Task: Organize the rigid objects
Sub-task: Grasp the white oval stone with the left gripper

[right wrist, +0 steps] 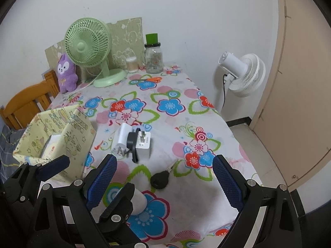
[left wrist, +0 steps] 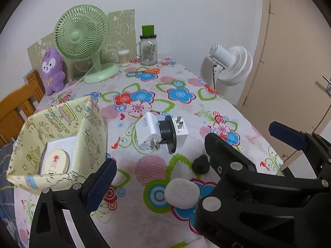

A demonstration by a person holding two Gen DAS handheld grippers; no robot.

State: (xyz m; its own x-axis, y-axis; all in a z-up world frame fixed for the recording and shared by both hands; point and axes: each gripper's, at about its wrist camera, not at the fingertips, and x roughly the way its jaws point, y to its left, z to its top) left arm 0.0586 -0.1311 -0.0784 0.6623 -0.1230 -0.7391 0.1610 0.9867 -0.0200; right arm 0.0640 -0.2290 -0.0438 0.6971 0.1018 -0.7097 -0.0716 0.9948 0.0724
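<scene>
left gripper (left wrist: pixel 161 177) fingers are standing spread wide, empty. white pebble-shaped case (left wrist: pixel 182 193) is lying on the desk (left wrist: pixel 144 223) between them, low centre of the left wrist frame, touching neither. black fob (right wrist: pixel 159 179) is sitting mid-frame in the right wrist view, between the right gripper (right wrist: pixel 164 183) fingers, also spread. white chargers (left wrist: pixel 160 132) are lying centre; yellow box (left wrist: pixel 91 142) is sitting at left.
</scene>
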